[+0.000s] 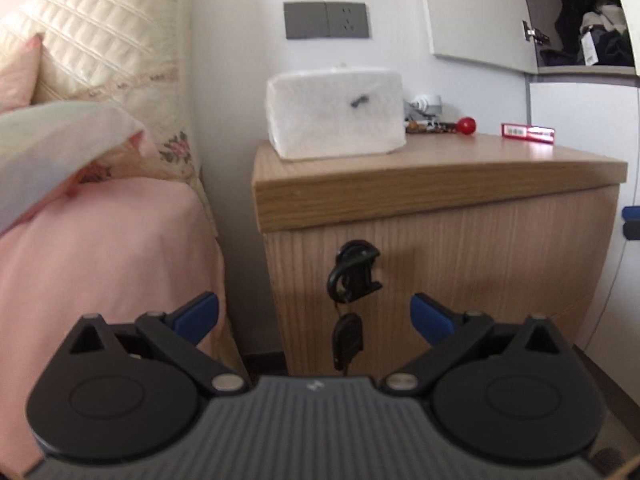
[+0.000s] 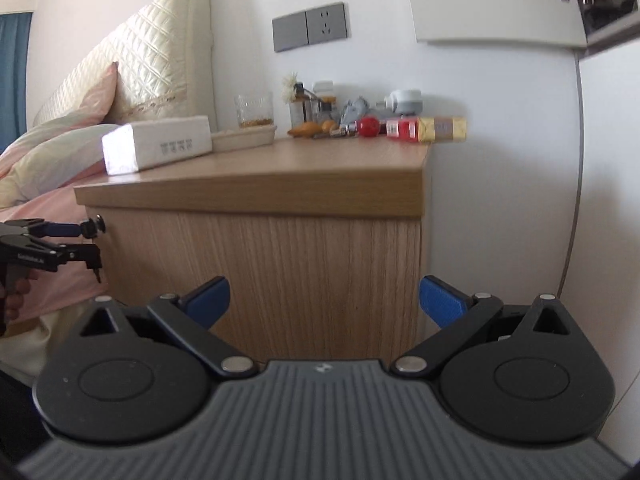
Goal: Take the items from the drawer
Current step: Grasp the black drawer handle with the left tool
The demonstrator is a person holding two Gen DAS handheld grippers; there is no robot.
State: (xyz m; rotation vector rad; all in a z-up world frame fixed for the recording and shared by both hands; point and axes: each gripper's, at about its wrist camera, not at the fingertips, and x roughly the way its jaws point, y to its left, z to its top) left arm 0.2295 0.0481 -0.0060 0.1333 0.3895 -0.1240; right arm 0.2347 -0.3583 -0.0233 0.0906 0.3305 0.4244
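A wooden bedside cabinet has a shut drawer front (image 1: 480,272), so whatever is inside is hidden. On its left part sits a black handle (image 1: 354,272) with a key (image 1: 347,340) dangling below it. My left gripper (image 1: 314,312) is open, just short of the front, with the handle and key between and ahead of its blue fingertips. The right wrist view shows this left gripper (image 2: 90,244) at the far left, held by a hand, right at the black knob (image 2: 98,224). My right gripper (image 2: 324,298) is open and empty, facing the cabinet's wood front (image 2: 280,280).
On the cabinet top (image 2: 300,168) lie a white tissue pack (image 1: 336,114), a glass (image 2: 254,110), a red ball (image 2: 368,126), a red box (image 1: 528,134) and small clutter by the wall. A pink bed (image 1: 100,240) stands close on the left. A wardrobe door (image 1: 480,12) hangs open upper right.
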